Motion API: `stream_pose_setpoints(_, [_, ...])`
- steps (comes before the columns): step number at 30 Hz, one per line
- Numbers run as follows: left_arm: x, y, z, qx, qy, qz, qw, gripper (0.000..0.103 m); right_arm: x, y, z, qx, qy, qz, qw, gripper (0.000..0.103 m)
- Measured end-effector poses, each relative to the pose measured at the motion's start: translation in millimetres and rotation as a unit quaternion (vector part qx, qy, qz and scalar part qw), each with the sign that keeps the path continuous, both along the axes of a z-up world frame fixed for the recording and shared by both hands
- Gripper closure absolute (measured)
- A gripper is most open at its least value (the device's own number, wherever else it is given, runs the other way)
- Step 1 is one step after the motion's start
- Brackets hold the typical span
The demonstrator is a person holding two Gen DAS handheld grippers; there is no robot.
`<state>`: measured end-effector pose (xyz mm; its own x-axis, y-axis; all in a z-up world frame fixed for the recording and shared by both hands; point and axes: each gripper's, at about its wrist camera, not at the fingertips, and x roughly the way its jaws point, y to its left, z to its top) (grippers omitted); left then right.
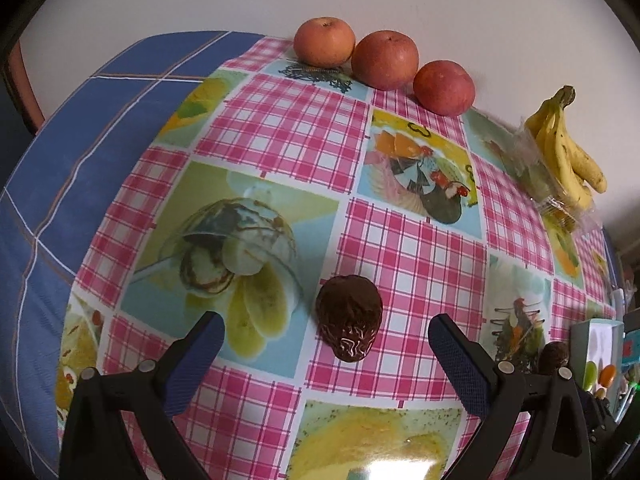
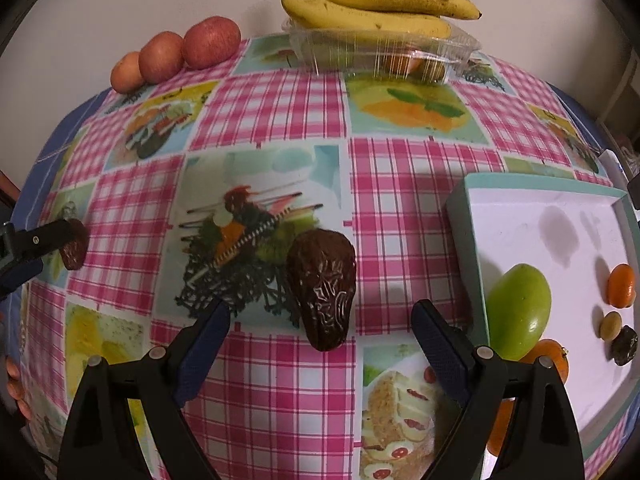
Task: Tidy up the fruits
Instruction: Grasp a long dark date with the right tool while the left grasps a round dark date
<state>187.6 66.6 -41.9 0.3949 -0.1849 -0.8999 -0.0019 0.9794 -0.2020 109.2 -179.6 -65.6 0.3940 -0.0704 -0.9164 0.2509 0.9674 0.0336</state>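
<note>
Two dates: we count one wrinkled brown date before each gripper, both lying loose on the checked tablecloth.
Left date: between and just ahead of the left gripper, untouched.
Right date: between and just ahead of the right gripper, untouched; the white tray sits near, to its right.
Left fingers: wide apart, nothing between the pads.
Right fingers: wide apart, nothing between the pads.
Tray contents: green fruit, small orange fruit, a few small pieces beside it.
Far edge: three apples in a row, bananas resting on a clear plastic box.
Step in hand, as we judge it: lowering onto the dates to pick them up.
How to do it well: we would centre each date between the pads, come down until the tips nearly meet the cloth, and close gently across the narrow width, since the skin looks soft and sticky.
Risk: pinching the cloth with the fruit.
</note>
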Motion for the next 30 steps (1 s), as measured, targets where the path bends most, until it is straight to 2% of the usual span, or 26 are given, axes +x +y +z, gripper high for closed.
stream_pose_setpoints(5, [-1.1, -1.7, 4.0, -0.014, -0.010, -0.006, 0.9998, 0.004, 0.2, -1.0, 1.1, -0.009, -0.004, -0.003, 1.000, 0.011])
stream_pose_setpoints(7, [-1.4, -3.8, 5.1, -0.016, -0.009, -0.011, 0.9998, 0.019, -0.3, -1.8, 1.9, -0.014, -0.005, -0.007, 1.000, 0.011])
stream_pose_setpoints(8, [-1.0, -4.9, 4.8, -0.017, -0.008, -0.013, 0.9997, 0.023, -0.5, -2.7, 2.6, -0.016, -0.007, -0.010, 1.000, 0.011])
stream_pose_setpoints(9, [-0.9, -6.2, 4.2, -0.018, -0.006, -0.016, 0.9997, 0.027, -1.1, -3.2, 3.3, -0.017, -0.009, -0.012, 1.000, 0.016])
stream_pose_setpoints(10, [-0.4, -7.2, 3.5, -0.019, -0.005, -0.020, 0.9996, 0.033, -1.6, -3.7, 5.3, -0.015, -0.013, -0.013, 1.000, 0.030])
stream_pose_setpoints(11, [-0.6, -8.0, 2.9, -0.021, -0.002, -0.022, 0.9995, 0.038, -1.9, -3.3, 6.4, -0.016, -0.016, -0.013, 1.000, 0.037])
stream_pose_setpoints(12, [-0.6, -8.0, 2.3, -0.023, 0.000, -0.021, 0.9995, 0.047, -1.8, -3.0, 7.9, -0.018, -0.018, -0.012, 1.000, 0.046])
stream_pose_setpoints(13, [-0.5, -7.7, 1.7, -0.026, 0.002, -0.019, 0.9995, 0.053, -2.0, -2.5, 9.2, -0.019, -0.021, -0.010, 1.000, 0.047])
stream_pose_setpoints(14, [-0.6, -7.1, 1.3, -0.030, 0.003, -0.018, 0.9994, 0.054, -2.1, -1.9, 10.9, -0.018, -0.025, -0.008, 0.999, 0.048])
stream_pose_setpoints(16, [-0.8, -5.9, 1.2, -0.037, 0.003, -0.016, 0.9992, 0.062, -1.8, -1.1, 13.8, -0.014, -0.030, -0.007, 0.999, 0.059])
stream_pose_setpoints(17, [-1.2, -5.0, 1.5, -0.039, 0.004, -0.014, 0.9991, 0.065, -1.3, -0.3, 14.9, -0.014, -0.031, -0.004, 0.999, 0.060])
stream_pose_setpoints(22, [-2.8, -6.8, 1.6, -0.048, 0.003, -0.016, 0.9987, 0.066, 0.8, 1.7, 15.9, -0.013, -0.034, 0.002, 0.999, 0.071])
stream_pose_setpoints(30, [-7.2, -7.8, 16.6, -0.056, -0.011, -0.014, 0.9983, 0.066, -5.0, -3.6, 21.5, -0.005, -0.043, -0.001, 0.999, 0.071])
